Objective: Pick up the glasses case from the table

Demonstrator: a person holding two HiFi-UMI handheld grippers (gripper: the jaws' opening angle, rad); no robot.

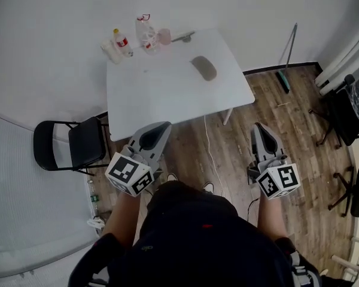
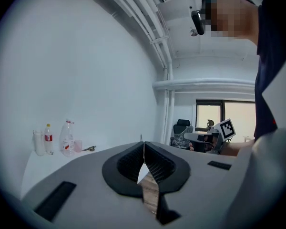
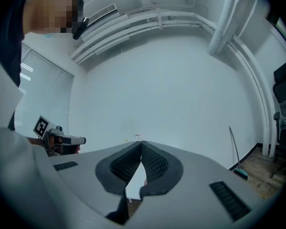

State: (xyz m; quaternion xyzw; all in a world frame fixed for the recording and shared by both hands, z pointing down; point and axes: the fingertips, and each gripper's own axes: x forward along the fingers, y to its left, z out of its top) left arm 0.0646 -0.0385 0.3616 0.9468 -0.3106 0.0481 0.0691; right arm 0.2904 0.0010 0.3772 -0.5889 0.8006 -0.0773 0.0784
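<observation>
Bottles (image 1: 145,33), cup (image 1: 164,36) line table (image 1: 161,97) edge beyond glasses case (image 1: 204,68) — left gripper (image 1: 160,127), right gripper (image 1: 258,128) closed, empty.

This is a plain, office-like workroom. It has bare white walls (image 1: 48,52), a wood-plank floor (image 1: 227,154) and one white counter (image 1: 167,94) at upper centre. A black folding chair (image 1: 69,143) stands at left, wheeled office chairs (image 1: 345,115) at the right edge, and exposed white pipes (image 3: 148,20) run overhead.
</observation>
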